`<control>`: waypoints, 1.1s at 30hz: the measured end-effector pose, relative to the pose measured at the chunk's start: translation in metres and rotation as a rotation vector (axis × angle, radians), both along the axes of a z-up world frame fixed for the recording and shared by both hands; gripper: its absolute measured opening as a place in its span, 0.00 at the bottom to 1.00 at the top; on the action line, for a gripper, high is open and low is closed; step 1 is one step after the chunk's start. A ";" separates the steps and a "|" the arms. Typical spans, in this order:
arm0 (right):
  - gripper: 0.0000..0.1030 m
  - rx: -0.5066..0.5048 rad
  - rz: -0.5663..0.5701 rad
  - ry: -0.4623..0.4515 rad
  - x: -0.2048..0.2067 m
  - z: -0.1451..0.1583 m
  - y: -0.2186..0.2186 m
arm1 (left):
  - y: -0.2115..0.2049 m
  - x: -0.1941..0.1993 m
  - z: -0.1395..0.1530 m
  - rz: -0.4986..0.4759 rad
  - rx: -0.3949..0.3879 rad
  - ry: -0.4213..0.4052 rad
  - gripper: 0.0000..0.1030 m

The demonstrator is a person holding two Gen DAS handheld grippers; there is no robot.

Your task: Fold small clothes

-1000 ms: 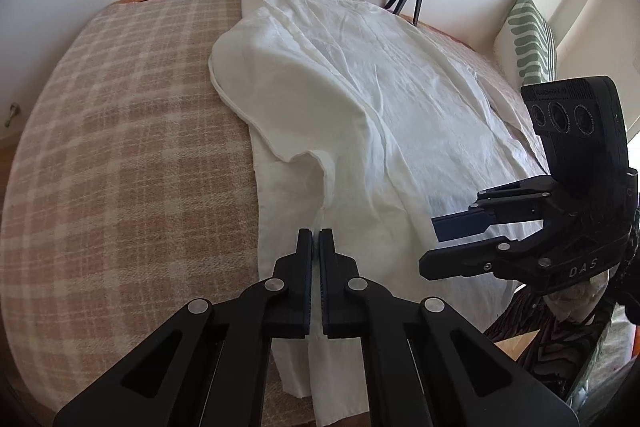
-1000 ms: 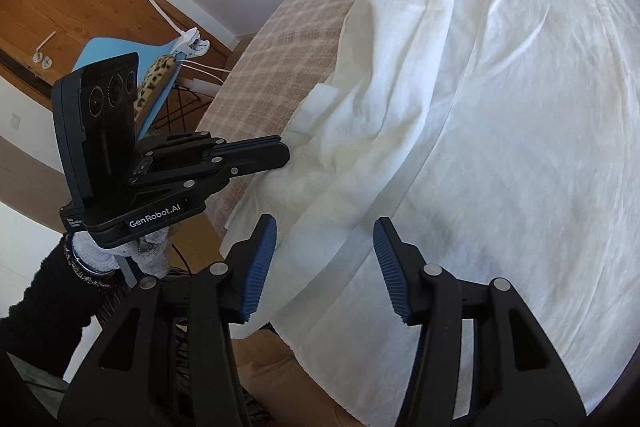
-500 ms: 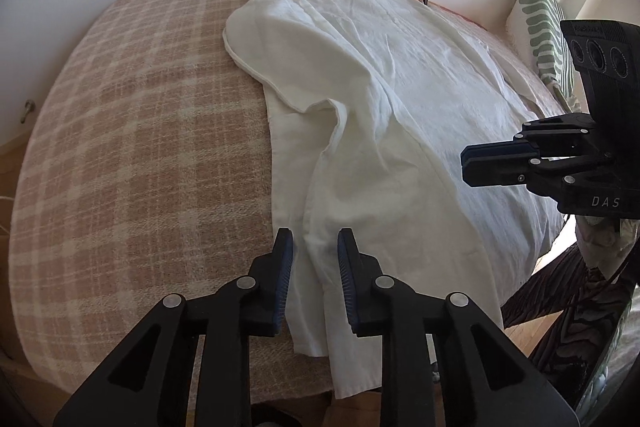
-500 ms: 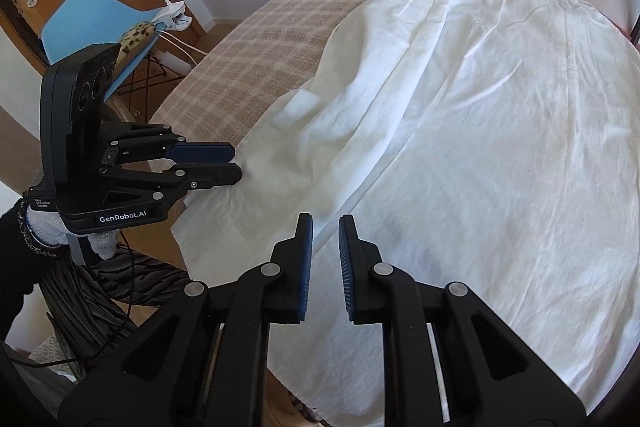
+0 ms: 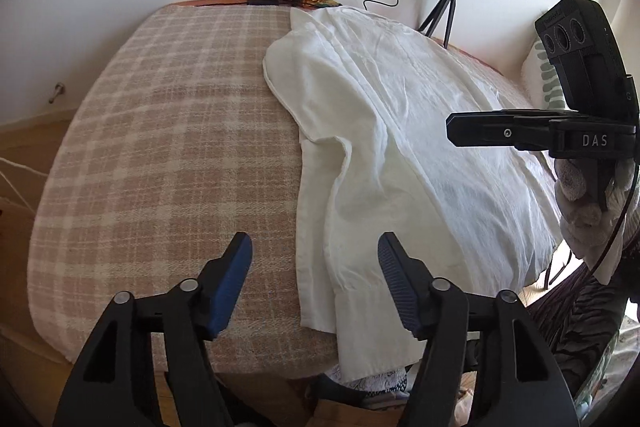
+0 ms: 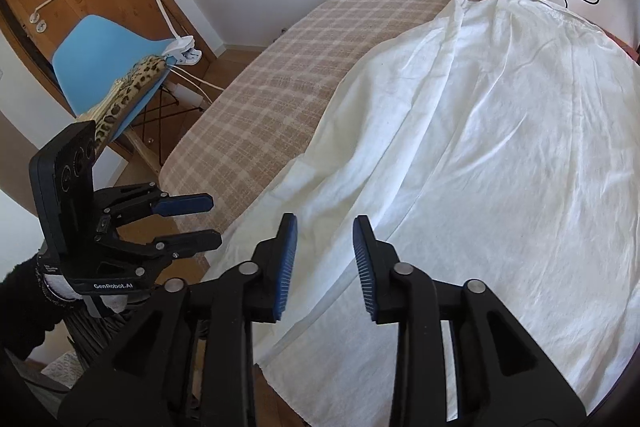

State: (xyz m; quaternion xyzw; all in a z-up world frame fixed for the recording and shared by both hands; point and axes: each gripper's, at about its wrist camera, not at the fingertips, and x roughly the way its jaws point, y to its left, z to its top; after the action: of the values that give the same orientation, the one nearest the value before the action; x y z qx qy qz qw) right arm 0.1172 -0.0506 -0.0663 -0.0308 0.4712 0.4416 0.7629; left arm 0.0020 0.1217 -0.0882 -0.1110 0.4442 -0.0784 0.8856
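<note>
Your left gripper (image 5: 314,269) and right gripper (image 6: 325,259) both had their fingers spread, just opened, with nothing pinched between them, and both hung above the near hem of the white shirt (image 5: 384,131). The shirt lay spread on the bed (image 5: 168,147), one sleeve (image 5: 320,83) folded in over its body and the hem hanging over the near edge. If you grabbed only the top layer of this thin cloth, or one hand took hold before the other, I think the fold could come out crooked and the hem could slip off the bed.
</note>
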 end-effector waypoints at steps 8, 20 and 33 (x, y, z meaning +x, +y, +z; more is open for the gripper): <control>0.68 -0.062 0.016 0.071 0.070 0.021 0.081 | -0.004 0.010 -0.028 -0.004 -0.096 0.068 0.41; 0.67 -0.377 -0.073 0.029 0.123 -0.036 0.175 | 0.010 -0.003 -0.022 -0.069 -0.264 0.052 0.04; 0.05 -0.340 -0.151 0.048 0.147 -0.047 0.150 | 0.004 -0.008 -0.033 -0.064 -0.216 0.078 0.32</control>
State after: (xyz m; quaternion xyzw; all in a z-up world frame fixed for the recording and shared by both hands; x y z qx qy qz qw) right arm 0.2639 0.0997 -0.1133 -0.1132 0.5581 0.2977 0.7662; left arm -0.0060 0.1259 -0.1215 -0.1945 0.4704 -0.1497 0.8476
